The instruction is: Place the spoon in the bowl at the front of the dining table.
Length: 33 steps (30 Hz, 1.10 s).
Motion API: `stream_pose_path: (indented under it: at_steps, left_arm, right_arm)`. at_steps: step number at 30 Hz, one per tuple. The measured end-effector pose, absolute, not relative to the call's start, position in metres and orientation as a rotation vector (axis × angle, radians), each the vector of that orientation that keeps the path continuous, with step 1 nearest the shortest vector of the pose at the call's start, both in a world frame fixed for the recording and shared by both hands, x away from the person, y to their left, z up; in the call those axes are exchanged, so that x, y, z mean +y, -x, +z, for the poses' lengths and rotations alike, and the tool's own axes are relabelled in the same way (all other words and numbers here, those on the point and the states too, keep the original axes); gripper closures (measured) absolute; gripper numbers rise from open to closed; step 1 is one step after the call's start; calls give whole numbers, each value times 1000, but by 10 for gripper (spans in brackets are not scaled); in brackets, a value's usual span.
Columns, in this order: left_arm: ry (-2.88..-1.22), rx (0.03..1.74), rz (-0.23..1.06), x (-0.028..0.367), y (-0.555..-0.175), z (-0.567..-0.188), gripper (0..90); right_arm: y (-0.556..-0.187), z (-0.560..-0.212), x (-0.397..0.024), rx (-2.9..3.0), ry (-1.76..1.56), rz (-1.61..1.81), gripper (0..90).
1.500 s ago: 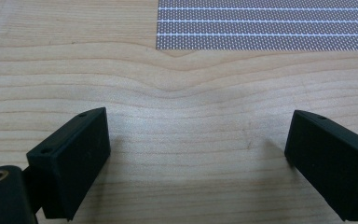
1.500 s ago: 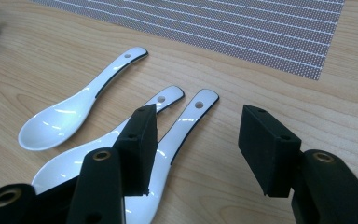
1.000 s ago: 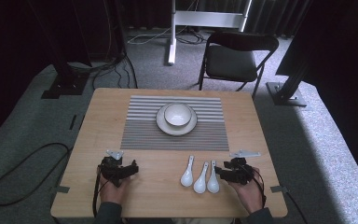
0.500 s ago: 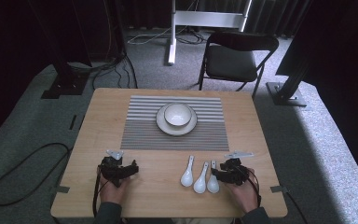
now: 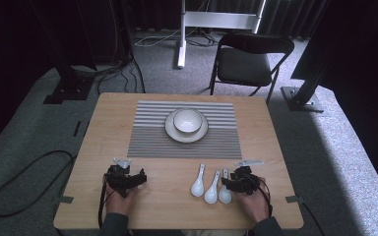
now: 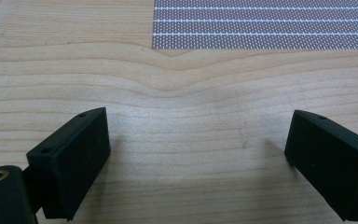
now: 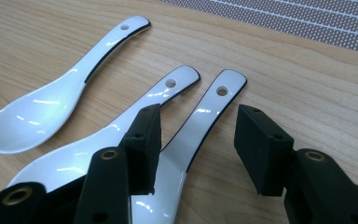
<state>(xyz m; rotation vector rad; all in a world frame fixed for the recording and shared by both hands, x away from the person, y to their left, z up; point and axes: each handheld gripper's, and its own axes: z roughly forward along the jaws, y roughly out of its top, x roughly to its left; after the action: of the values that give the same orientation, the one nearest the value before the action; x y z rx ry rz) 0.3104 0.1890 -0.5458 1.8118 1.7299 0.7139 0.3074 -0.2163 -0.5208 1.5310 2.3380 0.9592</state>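
The right hand-held gripper (image 7: 198, 149) straddles the handle of the nearest spoon (image 7: 200, 121), its jaws just closing but not yet pinching; the spoon lies on the bench (image 5: 167, 206), well short of the bowl (image 5: 187, 121). Glazed, slippery and breakable, it is best pinched mid-handle. The left hand-held gripper (image 6: 196, 158) hangs released. The high view adds the bowl's plate (image 5: 172, 133).

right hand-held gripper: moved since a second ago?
Yes, slightly: the right hand-held gripper has edged left toward the spoons, its jaws now straddling the rightmost spoon's handle. They have just been closing, not yet gripping.
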Motion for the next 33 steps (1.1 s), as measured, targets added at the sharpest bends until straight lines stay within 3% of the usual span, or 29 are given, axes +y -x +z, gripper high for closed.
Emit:
stream_pose_path:
  at_steps: [33]
  left_arm:
    - [-1813, 1724, 713, 188, -310, -546, 70]
  right_arm:
    - [-314, -527, -204, 2344, -1492, 869, 575]
